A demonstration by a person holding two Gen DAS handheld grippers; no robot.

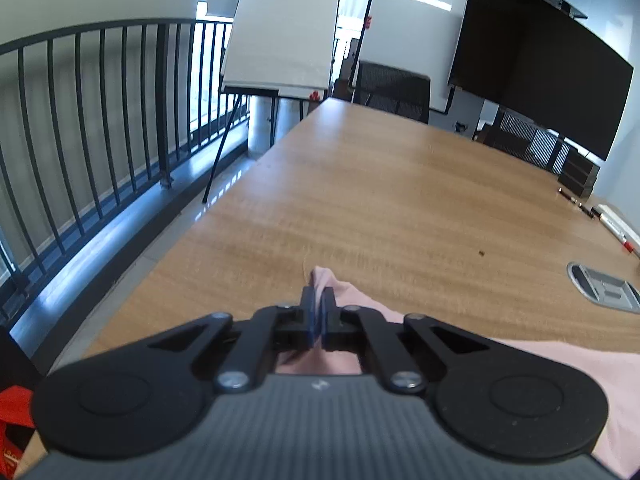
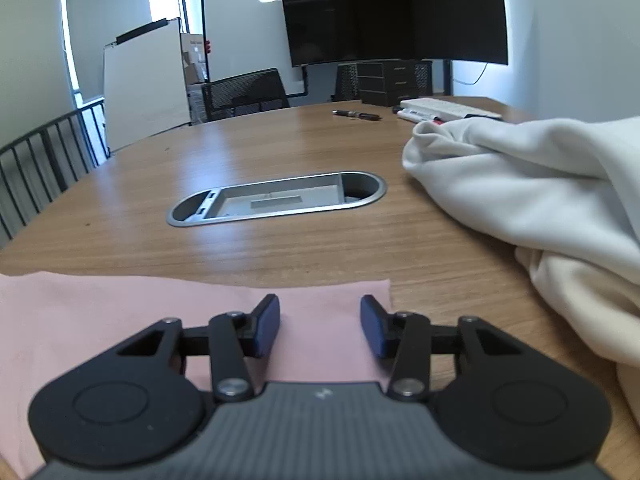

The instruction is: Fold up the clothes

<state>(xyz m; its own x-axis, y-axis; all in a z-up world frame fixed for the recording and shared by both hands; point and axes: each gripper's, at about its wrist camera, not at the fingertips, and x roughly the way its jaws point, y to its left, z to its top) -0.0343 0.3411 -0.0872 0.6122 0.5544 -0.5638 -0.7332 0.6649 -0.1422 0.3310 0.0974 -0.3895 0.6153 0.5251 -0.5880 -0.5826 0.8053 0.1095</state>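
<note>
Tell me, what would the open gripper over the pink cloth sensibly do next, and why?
Probably ease down and close on the pink garment's near corner. The right gripper hangs open above that cloth with nothing between its fingers, while the left gripper is already shut on a pinch of the same garment. A fold likely needs both ends held.

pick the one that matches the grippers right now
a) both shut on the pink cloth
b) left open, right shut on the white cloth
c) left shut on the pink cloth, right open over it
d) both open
c: the left gripper is closed with a corner of the pink cloth pinched between its pads, while the right gripper has its fingers spread apart above the flat pink fabric.
</note>
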